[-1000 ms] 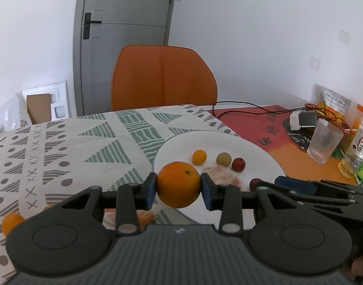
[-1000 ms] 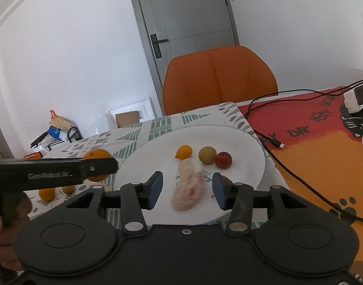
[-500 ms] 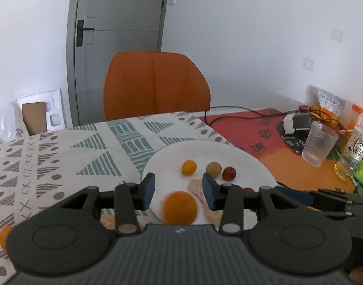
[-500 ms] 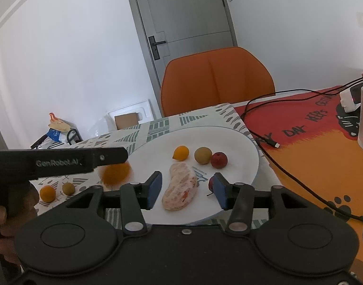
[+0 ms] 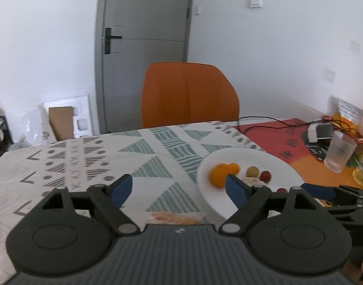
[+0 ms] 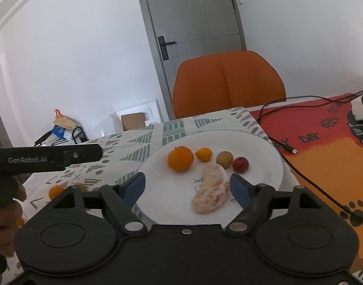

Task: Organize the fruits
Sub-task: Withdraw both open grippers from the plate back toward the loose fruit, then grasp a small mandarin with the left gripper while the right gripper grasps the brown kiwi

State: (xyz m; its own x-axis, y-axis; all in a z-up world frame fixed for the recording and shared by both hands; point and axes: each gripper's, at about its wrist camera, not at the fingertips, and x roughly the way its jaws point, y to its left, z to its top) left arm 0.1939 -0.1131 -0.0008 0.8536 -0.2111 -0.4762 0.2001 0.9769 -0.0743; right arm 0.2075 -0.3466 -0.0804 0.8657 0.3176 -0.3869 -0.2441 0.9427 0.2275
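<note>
Item: white plate (image 6: 264,142), holding orange (image 6: 180,158) and peeled segment (image 6: 211,192). Left gripper (image 5: 179,190) and right gripper (image 6: 187,187): both opening, empty. Advice: withdraw clear of the plate rim before fetching loose fruit.

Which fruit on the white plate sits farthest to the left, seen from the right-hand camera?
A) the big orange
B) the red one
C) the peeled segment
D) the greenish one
A: the big orange lies left of every other fruit on the white plate.

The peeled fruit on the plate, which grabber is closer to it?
Right. The right gripper has the peeled fruit lying between its opening jaws, untouched. The left gripper, also opening and empty, is off past the plate's edge over the tablecloth.
</note>
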